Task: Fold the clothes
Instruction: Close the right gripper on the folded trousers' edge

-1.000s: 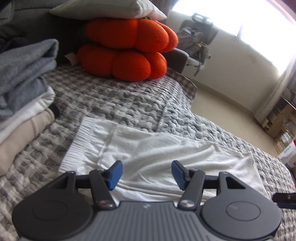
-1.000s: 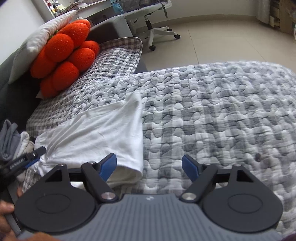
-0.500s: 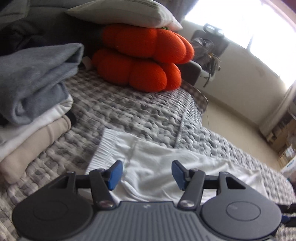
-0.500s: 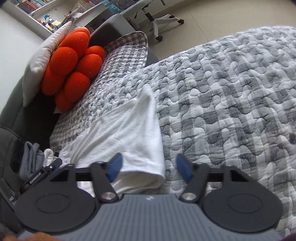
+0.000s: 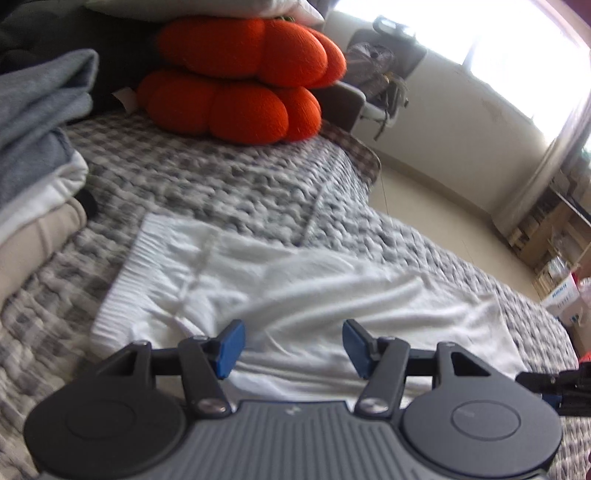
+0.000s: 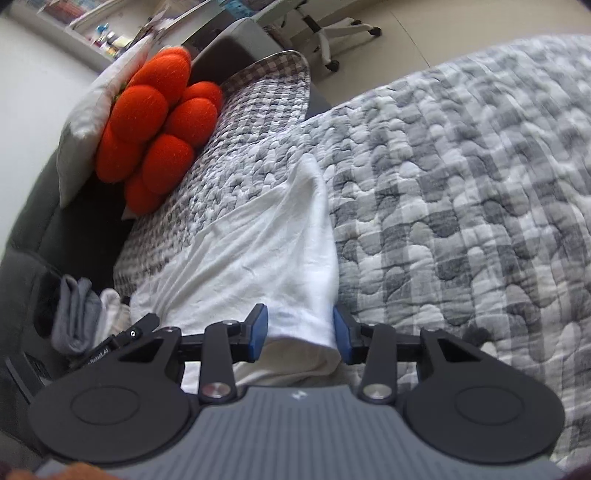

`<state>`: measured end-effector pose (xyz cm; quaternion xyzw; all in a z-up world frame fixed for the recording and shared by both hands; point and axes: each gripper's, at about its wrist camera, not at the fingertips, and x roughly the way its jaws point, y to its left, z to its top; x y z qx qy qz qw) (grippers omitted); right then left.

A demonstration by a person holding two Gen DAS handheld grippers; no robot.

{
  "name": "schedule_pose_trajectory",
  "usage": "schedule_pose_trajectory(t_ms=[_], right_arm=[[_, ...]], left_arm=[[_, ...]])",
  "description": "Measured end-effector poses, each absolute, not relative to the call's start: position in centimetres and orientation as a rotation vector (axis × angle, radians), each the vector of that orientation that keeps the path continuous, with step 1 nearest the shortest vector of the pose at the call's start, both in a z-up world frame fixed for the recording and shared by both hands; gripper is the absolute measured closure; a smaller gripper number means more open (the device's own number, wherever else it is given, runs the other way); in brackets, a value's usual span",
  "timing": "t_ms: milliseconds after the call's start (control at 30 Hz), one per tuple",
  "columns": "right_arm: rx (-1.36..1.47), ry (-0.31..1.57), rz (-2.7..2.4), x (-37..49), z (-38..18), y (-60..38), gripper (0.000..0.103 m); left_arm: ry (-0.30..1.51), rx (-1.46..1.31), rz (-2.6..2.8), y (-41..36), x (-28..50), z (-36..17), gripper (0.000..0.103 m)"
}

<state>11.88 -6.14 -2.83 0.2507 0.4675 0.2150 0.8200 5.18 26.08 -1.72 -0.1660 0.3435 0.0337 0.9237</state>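
Note:
A white garment (image 5: 295, 288) with a ribbed waistband at its left end lies flat on the grey checked quilt (image 5: 221, 184). My left gripper (image 5: 291, 345) is open and hovers over the garment's near edge, close to the waistband end. In the right wrist view the same white garment (image 6: 258, 251) stretches away from me. My right gripper (image 6: 300, 332) is partly closed, its blue pads either side of the garment's folded near corner. The jaws still stand apart and have not pinched the cloth.
A stack of folded grey, white and beige clothes (image 5: 33, 155) sits at the left. An orange knotted cushion (image 5: 236, 77) and a white pillow (image 6: 85, 122) lie at the bed head. The quilt's edge (image 5: 461, 258) drops to the floor on the right. An office chair (image 6: 332, 26) stands beyond.
My right gripper has moved left onto the garment's corner and its jaws have narrowed around it. My left gripper has shifted over the waistband end and stayed open.

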Motion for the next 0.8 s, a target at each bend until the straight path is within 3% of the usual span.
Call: schedule_pose_trajectory(t_ms=[333, 500, 633, 800], right_arm=[[0.549, 0.992, 0.517, 12.5, -3.4, -7.0, 0.063], [0.591, 0.998, 0.515, 12.7, -3.4, -7.1, 0.058], [0.562, 0.988, 0.513, 12.5, -3.2, -6.6, 0.059], [0.562, 0.987, 0.476, 12.3, -3.4, -6.9, 0.076]], left_arm=[[0.791, -0.319, 0.065, 24.5, 1.3, 5.9, 0.042], [0.709, -0.327, 0.058, 22.9, -2.1, 13.1, 0.028], [0.630, -0.409, 0.065, 22.1, -5.2, 16.7, 0.024], [0.558, -0.584, 0.020, 21.2, -8.5, 14.9, 0.021]])
